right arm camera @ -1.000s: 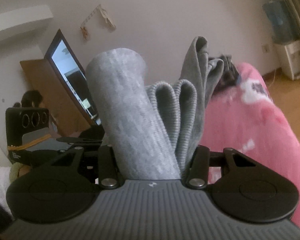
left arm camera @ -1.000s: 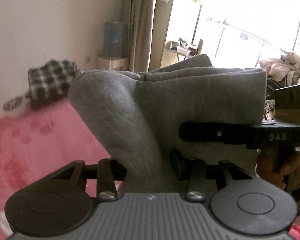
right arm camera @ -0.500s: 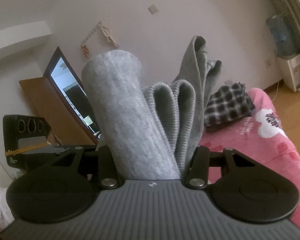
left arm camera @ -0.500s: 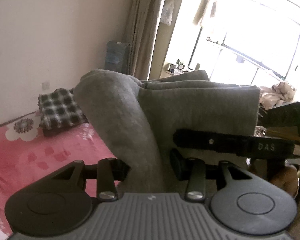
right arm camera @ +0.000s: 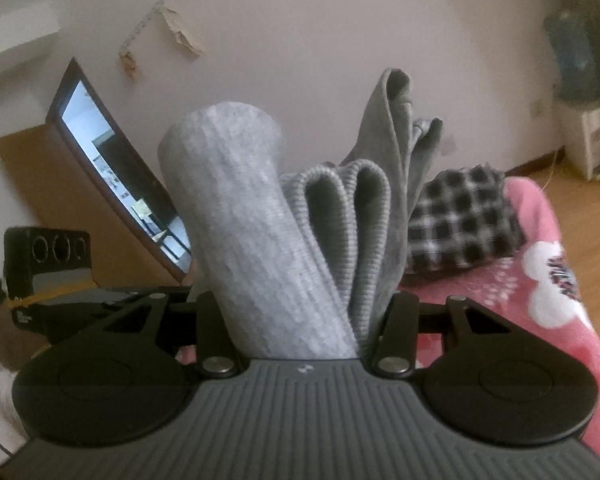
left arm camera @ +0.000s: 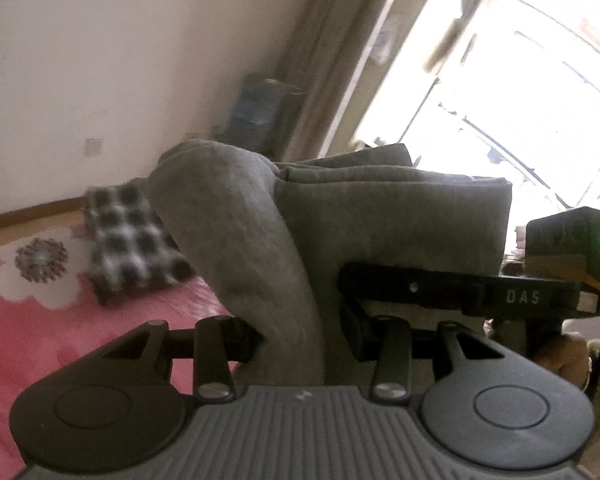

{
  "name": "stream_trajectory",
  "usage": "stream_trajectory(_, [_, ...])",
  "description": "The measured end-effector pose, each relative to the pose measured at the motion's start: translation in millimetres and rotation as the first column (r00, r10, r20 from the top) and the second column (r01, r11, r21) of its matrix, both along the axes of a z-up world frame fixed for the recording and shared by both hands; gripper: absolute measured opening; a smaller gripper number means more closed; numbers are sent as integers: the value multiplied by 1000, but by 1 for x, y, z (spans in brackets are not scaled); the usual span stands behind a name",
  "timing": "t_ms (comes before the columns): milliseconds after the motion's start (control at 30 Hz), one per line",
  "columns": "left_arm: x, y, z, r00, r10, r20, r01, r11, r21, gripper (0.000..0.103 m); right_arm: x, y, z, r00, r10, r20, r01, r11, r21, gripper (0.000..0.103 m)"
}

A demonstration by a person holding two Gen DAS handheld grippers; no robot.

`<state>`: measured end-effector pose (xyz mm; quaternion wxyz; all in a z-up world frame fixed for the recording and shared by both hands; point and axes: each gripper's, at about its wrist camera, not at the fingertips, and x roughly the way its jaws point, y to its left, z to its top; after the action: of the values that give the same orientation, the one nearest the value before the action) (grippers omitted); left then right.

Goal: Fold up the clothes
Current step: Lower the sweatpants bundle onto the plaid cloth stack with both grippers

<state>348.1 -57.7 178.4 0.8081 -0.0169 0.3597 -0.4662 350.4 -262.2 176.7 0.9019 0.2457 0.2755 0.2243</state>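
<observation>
Both grippers: pinching one folded grey garment (left arm camera: 380,216), jaws pressing on its bunched layers.
Left gripper (left arm camera: 300,340): gripping a thick fold.
Right gripper (right arm camera: 304,316): clamping a ribbed edge, above the pink bed (right arm camera: 500,292).

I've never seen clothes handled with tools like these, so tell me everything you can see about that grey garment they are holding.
The grey garment is a soft, thick knit, already folded into several layers. In the right wrist view a ribbed band, perhaps a cuff or hem, shows in rounded folds beside a smoother rolled part. The right gripper is clamped on one bunched end, the left gripper on another, so the bundle is held between them, above the pink bed cover. What kind of garment it is cannot be told.
</observation>
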Motion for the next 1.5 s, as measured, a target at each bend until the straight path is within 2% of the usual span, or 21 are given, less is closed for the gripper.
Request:
stream_trajectory(267, [166,-59,-78,991,131,-13,-130,989,77,43,179,-29,-83,993,120,4,-120,992,45,44])
stream_trajectory(433, [230,-90,-109,985,169,18,-170,975,142,43,278,-52,-134,983,184,-27,-181,978,100,44])
stream_trajectory(567, [268,-93,-122,976,210,-66,-199,969,145,43,336,-66,-166,974,215,-77,-198,964,180,44])
stream_trajectory(833, [320,-95,-150,954,252,-162,-226,961,161,43,393,-76,-212,952,256,-165,-200,934,296,44])
stream_trajectory(967, [331,-94,-156,948,267,-170,-236,954,183,43,413,-75,-224,936,291,-199,-220,923,315,44])
stream_trajectory(1133, [354,-86,-173,928,301,-221,-273,950,148,43,428,-80,-238,927,300,-224,-213,915,344,44])
stream_trajectory(1267, [370,-76,-193,894,364,-261,-331,930,160,52,440,-89,-256,925,291,-244,-190,911,366,44])
stream_trajectory(1367, [377,-64,-207,851,419,-315,-395,908,141,64,450,-96,-268,916,283,-285,-170,917,362,49])
stream_trajectory(1433, [378,-56,-215,819,427,-383,-421,901,105,65,454,-99,-273,907,279,-316,-159,921,357,52])
stream_trajectory(1500, [377,-53,-220,800,434,-415,-441,893,84,60,454,-99,-277,905,286,-315,-161,915,369,52])
